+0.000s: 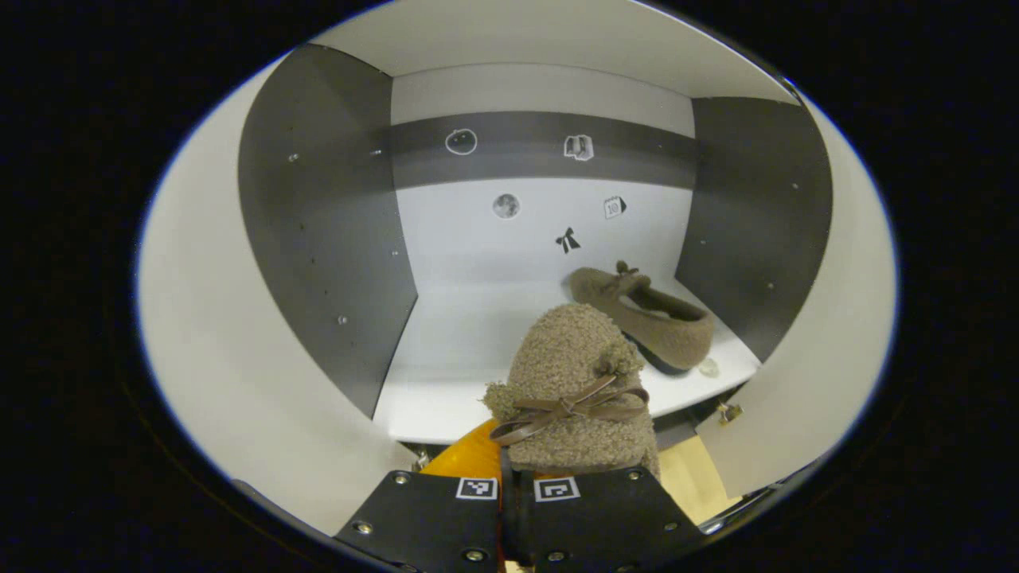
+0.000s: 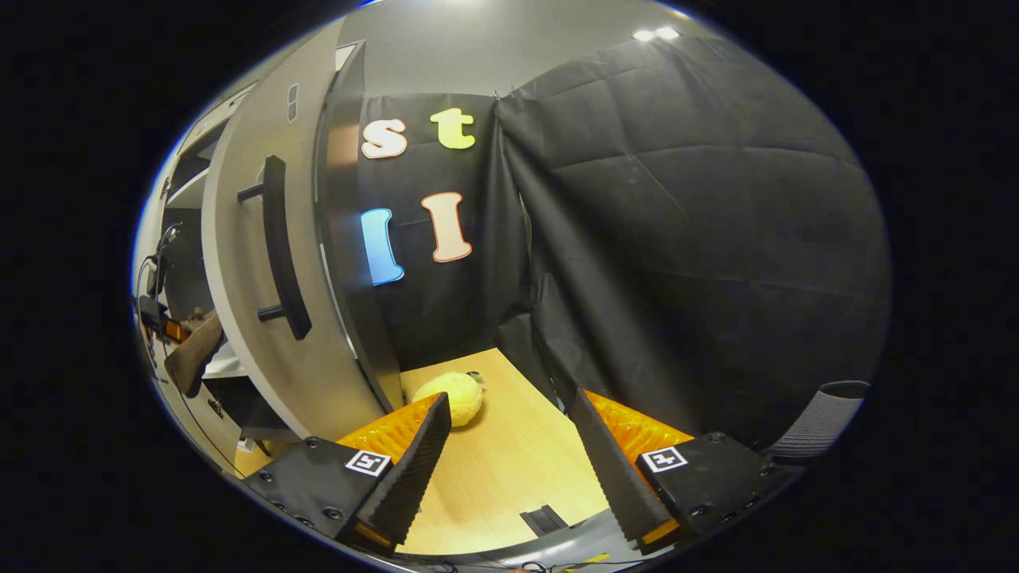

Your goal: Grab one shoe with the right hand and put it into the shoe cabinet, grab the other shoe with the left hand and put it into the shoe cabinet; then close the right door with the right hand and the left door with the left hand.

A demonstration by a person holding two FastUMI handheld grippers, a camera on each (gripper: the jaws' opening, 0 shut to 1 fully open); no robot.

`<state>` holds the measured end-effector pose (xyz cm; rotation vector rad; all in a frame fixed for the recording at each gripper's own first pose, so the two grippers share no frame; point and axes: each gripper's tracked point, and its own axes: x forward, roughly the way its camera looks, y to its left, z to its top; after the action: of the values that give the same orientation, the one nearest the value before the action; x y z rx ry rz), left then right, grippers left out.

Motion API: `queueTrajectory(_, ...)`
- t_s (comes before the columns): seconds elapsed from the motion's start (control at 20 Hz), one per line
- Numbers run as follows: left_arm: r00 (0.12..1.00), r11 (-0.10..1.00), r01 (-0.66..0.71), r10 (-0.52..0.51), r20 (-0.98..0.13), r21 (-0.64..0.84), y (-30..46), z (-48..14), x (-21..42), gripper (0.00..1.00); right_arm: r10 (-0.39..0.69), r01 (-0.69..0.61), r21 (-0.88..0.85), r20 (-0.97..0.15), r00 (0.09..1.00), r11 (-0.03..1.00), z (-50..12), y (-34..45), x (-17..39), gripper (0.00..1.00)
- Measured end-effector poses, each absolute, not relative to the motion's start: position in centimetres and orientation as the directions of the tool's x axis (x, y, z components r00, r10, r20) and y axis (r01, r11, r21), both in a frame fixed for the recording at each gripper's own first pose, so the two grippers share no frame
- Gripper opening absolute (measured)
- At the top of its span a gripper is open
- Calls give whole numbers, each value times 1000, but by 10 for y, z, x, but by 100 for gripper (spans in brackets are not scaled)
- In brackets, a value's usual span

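A fuzzy brown shoe (image 1: 577, 390) with a ribbon bow is pinched at its heel by my left gripper (image 1: 509, 473), toe pointing into the shoe cabinet, just at the front edge of the white shelf (image 1: 454, 350). Its mate, the other brown shoe (image 1: 653, 318), lies on the shelf at the back right, toe toward the rear wall. In the right gripper view my right gripper (image 2: 509, 430) is open with nothing between its fingers, outside the cabinet's right door (image 2: 239, 263). The held shoe (image 2: 191, 354) shows far left past that door.
Both cabinet doors stand open: the left door (image 1: 215, 318) and the right door (image 1: 812, 358) flank the shelf. The right door carries a black bar handle (image 2: 279, 247). A yellow fluffy thing (image 2: 454, 396) lies on the wooden floor (image 2: 509, 469) by the black cloth wall.
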<state>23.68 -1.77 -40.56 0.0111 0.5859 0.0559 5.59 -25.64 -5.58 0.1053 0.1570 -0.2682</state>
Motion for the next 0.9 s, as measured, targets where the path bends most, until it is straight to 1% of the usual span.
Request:
queueTrajectory(0.2,853,991,-87,129,-506,106,4,-402,297,2,-284,298,76,-156,946,952,-55,-258,42,99)
queueTrajectory(0.4,881,986,-89,143,-451,139,15,-395,350,2,-366,378,65,-152,918,923,-59,-274,26,99)
queueTrajectory(0.55,888,968,-95,187,-421,231,26,-396,382,2,-409,425,104,-150,900,899,-60,-279,18,99)
queueTrajectory(0.7,892,967,-61,164,-421,249,18,-406,402,2,-446,462,89,-151,882,883,-64,-283,9,99)
queueTrajectory(0.9,882,982,-43,125,-455,185,5,-427,415,4,-461,478,98,-158,873,873,-68,-282,6,99)
